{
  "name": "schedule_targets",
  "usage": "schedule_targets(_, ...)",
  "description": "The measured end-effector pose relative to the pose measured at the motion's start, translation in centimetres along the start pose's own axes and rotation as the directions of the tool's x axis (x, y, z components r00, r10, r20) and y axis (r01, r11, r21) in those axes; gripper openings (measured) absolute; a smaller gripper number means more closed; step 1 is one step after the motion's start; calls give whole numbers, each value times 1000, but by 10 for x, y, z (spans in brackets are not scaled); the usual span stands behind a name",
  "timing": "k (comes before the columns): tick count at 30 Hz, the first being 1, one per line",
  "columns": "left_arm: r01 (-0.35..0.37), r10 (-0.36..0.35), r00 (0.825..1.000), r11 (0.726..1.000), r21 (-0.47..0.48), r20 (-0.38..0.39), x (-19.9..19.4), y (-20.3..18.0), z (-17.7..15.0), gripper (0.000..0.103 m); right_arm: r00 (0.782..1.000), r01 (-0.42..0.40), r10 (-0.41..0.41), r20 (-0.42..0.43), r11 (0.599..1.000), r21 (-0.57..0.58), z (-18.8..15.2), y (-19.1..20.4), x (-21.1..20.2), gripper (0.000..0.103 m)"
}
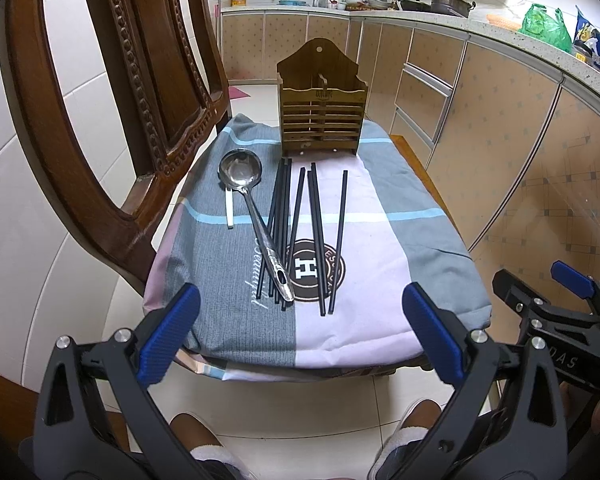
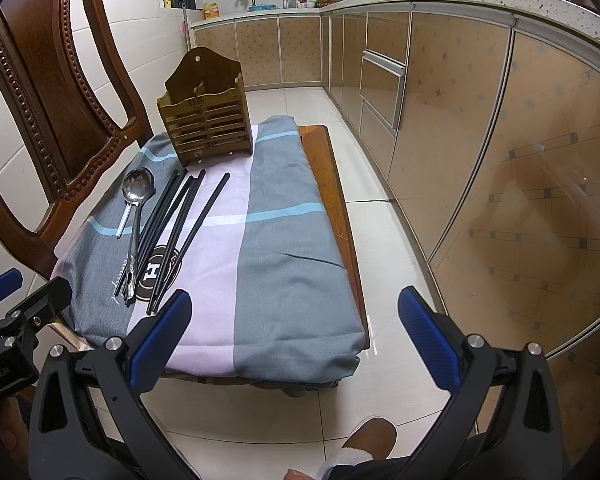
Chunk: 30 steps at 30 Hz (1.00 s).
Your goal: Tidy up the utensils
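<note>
A slatted wooden utensil holder [image 1: 322, 120] [image 2: 206, 120] stands upright at the far end of a cloth-covered chair seat [image 1: 400, 248] [image 2: 276, 248]. In front of it lie several black chopsticks [image 1: 300, 216] [image 2: 180, 220], a steel ladle [image 1: 242, 172] [image 2: 138, 190] with its handle across them, and a small white-handled utensil [image 1: 229, 210] [image 2: 124, 220] partly under the ladle bowl. My left gripper [image 1: 300, 332] hangs open before the near edge of the seat, nothing between its blue pads. My right gripper [image 2: 296, 336] is open too, off the seat's near right corner, and empty.
A carved wooden chair back [image 1: 112, 92] [image 2: 56, 92] rises along the left. Kitchen cabinets [image 1: 500, 120] [image 2: 460, 120] run along the right, with white tiled floor [image 2: 380, 208] between. A person's slippered feet [image 1: 208, 448] [image 2: 364, 444] are below the grippers.
</note>
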<state>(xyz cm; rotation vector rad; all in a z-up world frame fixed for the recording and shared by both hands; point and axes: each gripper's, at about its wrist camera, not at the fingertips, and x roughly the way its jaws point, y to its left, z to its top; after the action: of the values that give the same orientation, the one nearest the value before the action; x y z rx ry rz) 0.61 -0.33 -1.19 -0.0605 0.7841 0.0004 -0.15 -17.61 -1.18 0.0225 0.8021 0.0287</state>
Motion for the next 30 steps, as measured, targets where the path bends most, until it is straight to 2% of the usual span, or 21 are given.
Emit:
schedule_targets(23, 17, -18, 999, 999, -29, -38, 22, 9, 6, 100, 1000, -17, 17, 14, 1000, 14, 6, -1, 14, 100)
schedule_targets(27, 18, -19, 999, 999, -29, -34, 25, 14, 8, 100, 993, -14, 13, 116, 1000, 10, 10, 2, 7, 101)
schedule_targets(30, 32, -34, 999, 998, -49, -33, 29, 21, 10, 100, 968, -27, 35, 248, 999, -38, 14, 9, -5, 101)
